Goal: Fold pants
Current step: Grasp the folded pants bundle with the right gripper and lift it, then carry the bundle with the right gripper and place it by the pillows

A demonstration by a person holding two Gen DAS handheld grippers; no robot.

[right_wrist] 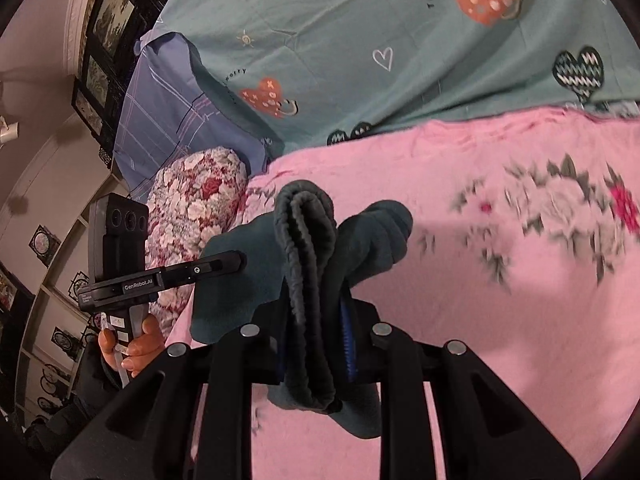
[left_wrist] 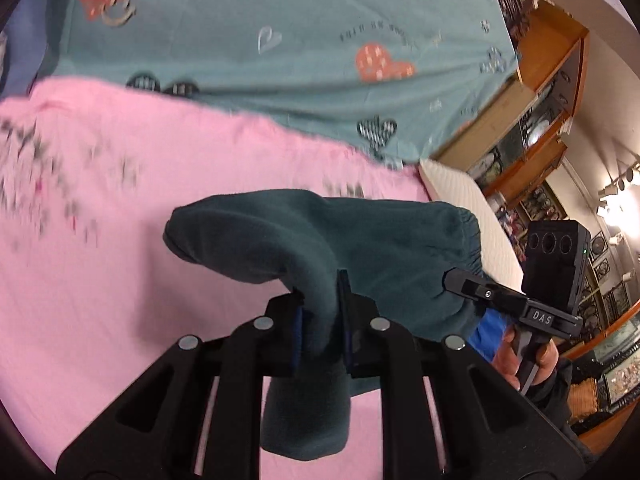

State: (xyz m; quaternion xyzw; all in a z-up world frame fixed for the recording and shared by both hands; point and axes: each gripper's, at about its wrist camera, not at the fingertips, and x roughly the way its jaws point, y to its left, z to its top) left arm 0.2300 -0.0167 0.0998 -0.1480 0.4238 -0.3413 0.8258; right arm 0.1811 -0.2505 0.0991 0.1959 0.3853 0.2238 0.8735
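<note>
Left wrist: both grippers (left_wrist: 320,312) (right_wrist: 316,320) clamp pants (left_wrist: 280,236)

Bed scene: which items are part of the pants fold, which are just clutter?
In the job:
- teal pants
- left gripper, shut on them
- right gripper, shut on them
- pink blanket below

Lying about:
- heart-print sheet
- floral pillow
- blue plaid pillow

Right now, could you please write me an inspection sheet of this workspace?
Surface: pink floral blanket over a teal heart-print sheet.
Job's things: dark teal pants, bunched and lifted off the blanket.
Clutter: floral pillow; blue plaid pillow.
Grippers: left tongs and right tongs both clamp the pants.
Cables: nothing seen.
Surroundings: wooden shelves; framed pictures on the wall.
</note>
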